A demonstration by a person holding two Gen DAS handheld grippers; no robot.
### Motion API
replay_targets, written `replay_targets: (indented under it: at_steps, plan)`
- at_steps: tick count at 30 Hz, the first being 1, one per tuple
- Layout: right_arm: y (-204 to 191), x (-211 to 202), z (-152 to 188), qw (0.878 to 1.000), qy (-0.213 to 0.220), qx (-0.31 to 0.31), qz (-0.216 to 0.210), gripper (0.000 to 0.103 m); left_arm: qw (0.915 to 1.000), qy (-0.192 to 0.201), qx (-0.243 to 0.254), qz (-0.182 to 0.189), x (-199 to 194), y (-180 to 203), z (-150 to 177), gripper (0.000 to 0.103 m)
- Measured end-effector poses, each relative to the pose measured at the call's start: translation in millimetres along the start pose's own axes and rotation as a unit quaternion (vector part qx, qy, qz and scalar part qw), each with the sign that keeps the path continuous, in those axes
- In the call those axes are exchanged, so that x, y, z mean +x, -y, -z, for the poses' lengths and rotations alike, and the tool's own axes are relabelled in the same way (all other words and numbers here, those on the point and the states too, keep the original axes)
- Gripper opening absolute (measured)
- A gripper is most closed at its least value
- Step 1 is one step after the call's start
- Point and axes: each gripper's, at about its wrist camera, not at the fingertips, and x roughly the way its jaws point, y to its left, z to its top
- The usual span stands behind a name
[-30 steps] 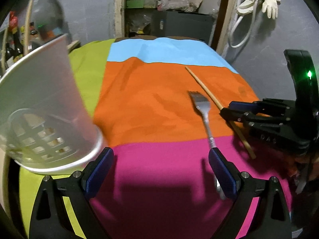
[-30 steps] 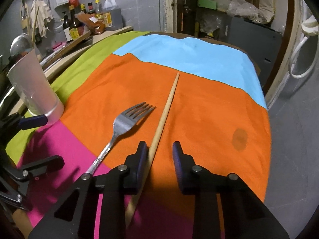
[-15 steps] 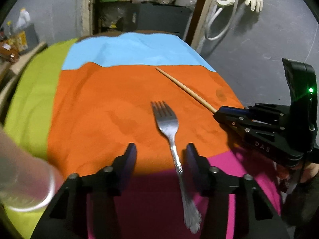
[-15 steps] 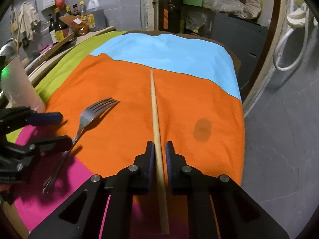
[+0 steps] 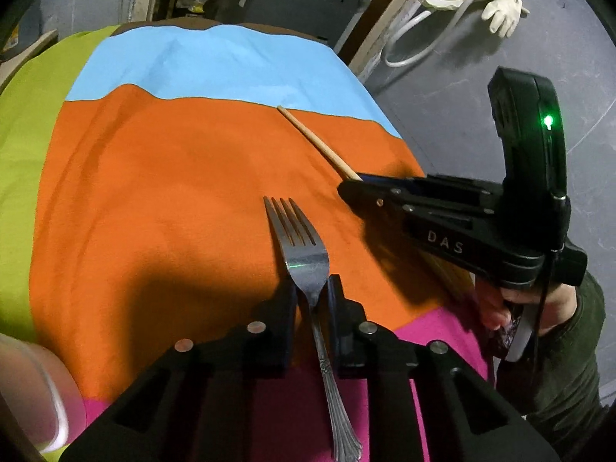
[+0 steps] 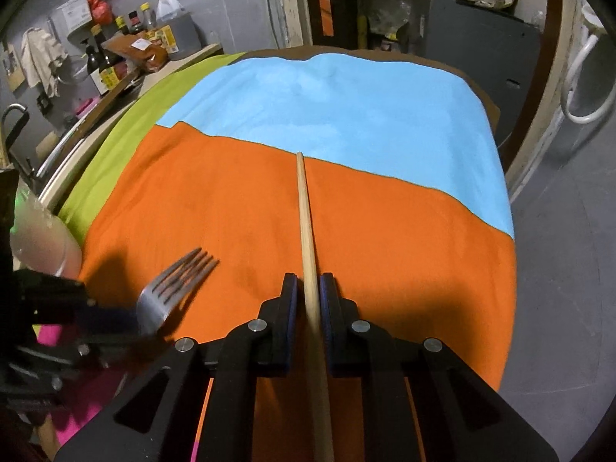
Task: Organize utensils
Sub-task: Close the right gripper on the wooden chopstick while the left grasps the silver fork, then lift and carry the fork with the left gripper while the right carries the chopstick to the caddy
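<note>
A silver fork (image 5: 304, 254) lies on the orange band of the cloth, tines pointing away. My left gripper (image 5: 312, 281) straddles its neck, and the jaws are closing with the pads against the metal. To its right lies a long wooden chopstick (image 5: 319, 142). My right gripper (image 5: 354, 188) holds that stick near its thick end. In the right wrist view the chopstick (image 6: 306, 211) runs straight out from between the shut fingers of the right gripper (image 6: 308, 281). The fork (image 6: 173, 288) and the left gripper (image 6: 96, 315) sit at the lower left there.
A translucent plastic cup (image 6: 42, 238) stands at the left on the green strip, blurred at the corner as the cup (image 5: 30, 385). Bottles (image 6: 104, 65) crowd a shelf at the far left. The table (image 6: 504, 269) drops off at the right. A hand (image 5: 500, 308) grips the right tool.
My left gripper swung away from the cup to the fork and closed around its neck. My right gripper lined up along the chopstick and closed on it.
</note>
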Motion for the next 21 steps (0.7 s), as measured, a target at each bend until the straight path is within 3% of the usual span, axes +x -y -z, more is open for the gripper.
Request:
replay_targets:
  at_steps: [3,7,12,16,21]
  plan:
    - [-4.4,-4.3,2.5,1.000,0.006,-0.001,0.004,0.005,0.9999,0.000,-0.011,0.004,-0.8,-0.3,-0.6,0.010]
    - [-5.5,-17.4,9.7,0.999,0.033,0.015,0.000,0.005,0.9997,0.014,-0.020,-0.003,-6.1,1.1,2.1,0.000]
    - [-12.7,-46.9,23.5,0.995,0.091,0.037,-0.007,0.005,0.9967,0.071,0.004,-0.038,-27.9,16.5,13.9,0.000]
    - [-26.1,-68.8,33.5,0.989,0.142,0.039,-0.008,0.005,0.9891,0.125,0.033,-0.070,-43.2,31.9,23.0,0.000]
    - [-49.4,-100.1,45.2,0.970,0.243,0.026,0.010,0.005,0.9739,0.194,0.063,-0.099,-70.7,49.8,33.8,0.000]
